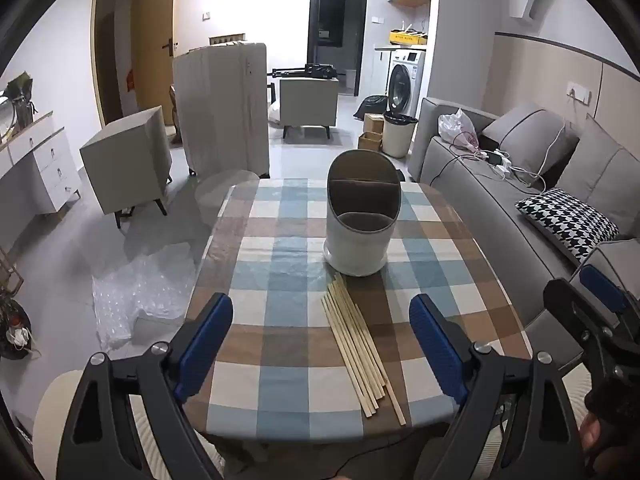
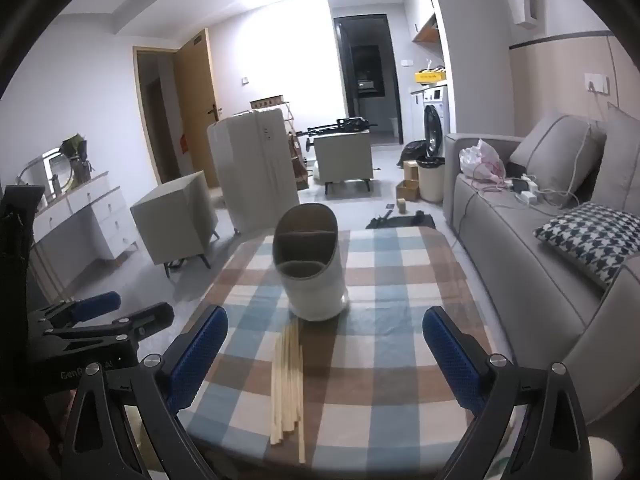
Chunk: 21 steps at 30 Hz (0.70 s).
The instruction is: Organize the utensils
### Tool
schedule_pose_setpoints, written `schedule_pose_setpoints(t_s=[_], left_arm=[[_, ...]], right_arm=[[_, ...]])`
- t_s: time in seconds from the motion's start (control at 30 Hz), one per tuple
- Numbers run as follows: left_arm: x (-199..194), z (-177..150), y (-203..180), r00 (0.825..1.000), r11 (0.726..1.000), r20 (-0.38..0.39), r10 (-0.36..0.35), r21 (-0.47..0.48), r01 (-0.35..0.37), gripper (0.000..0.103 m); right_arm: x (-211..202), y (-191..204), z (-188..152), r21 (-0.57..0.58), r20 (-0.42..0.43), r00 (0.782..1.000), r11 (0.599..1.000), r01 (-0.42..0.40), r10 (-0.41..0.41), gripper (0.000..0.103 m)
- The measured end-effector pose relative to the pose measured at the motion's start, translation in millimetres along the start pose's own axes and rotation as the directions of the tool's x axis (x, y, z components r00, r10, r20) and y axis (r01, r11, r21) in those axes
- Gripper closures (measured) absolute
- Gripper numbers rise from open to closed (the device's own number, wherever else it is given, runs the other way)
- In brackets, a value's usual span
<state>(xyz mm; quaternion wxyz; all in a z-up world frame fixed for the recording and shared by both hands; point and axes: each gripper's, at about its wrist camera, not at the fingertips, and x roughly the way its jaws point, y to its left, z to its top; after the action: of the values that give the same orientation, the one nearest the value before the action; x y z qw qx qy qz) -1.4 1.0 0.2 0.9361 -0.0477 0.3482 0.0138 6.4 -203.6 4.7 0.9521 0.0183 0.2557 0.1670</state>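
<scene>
2 grippers hang over a checked tablecloth (image 1: 280, 216), both w/ blue-padded fingers spread wide and nothing between them. Left gripper (image 1: 320, 344) sits above the near edge of the table; right gripper (image 2: 324, 356) does the same, angled down less steeply. In the right wrist view the left gripper's black body shows at the left edge w/ printed writing, "Gen" then a blocked stretch then "AI"; rest can't be read.

Chopsticks (image 1: 360, 344), a loose bundle of pale wooden sticks, lie flat on the cloth near the front edge, far tips just beside the holder's base, not clearly touching. Utensil holder (image 1: 362, 216), white, oval, slanted top, stands upright mid-table; grey interior split into compartments, all looking empty.

Cloth is blue, brown and cream squares under a clear plastic cover. Room: grey sofa (image 1: 500, 184) to the right w/ a houndstooth cushion (image 1: 568, 220), a plastic bag and chargers w/ cables. Washing machine (image 1: 406, 80) at the back by a dark doorway; yellow box above it has writing too small to read. White drawers on the left, beige cabinets on the floor, bubble wrap (image 1: 136, 300) beside the table.
</scene>
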Motion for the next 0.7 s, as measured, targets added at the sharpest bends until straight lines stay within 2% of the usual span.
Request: schedule_pose_setpoints(t_s=[0.13, 0.3, 0.7], left_arm=[[-0.7, 10.0, -0.9, 0.999, 1.0, -0.033, 0.002, 0.002, -0.002, 0.016], [2.5, 2.4, 2.5, 1.0, 1.0, -0.004, 0.003, 0.005, -0.003, 0.016], [4.5, -1.5, -2.0, 1.0, 1.0, 0.001, 0.008, 0.006, -0.008, 0.016]], right_arm=[[0.1, -0.1, 0.1, 0.001, -0.006, 1.0, 1.0, -0.001, 0.001, 0.004], [-0.1, 0.4, 0.1, 0.0, -0.002, 1.0, 1.0, 0.0, 0.0, 0.004], [-0.3, -1.0, 2.2, 0.005, -0.001, 1.0, 1.0, -0.001, 0.001, 0.004]])
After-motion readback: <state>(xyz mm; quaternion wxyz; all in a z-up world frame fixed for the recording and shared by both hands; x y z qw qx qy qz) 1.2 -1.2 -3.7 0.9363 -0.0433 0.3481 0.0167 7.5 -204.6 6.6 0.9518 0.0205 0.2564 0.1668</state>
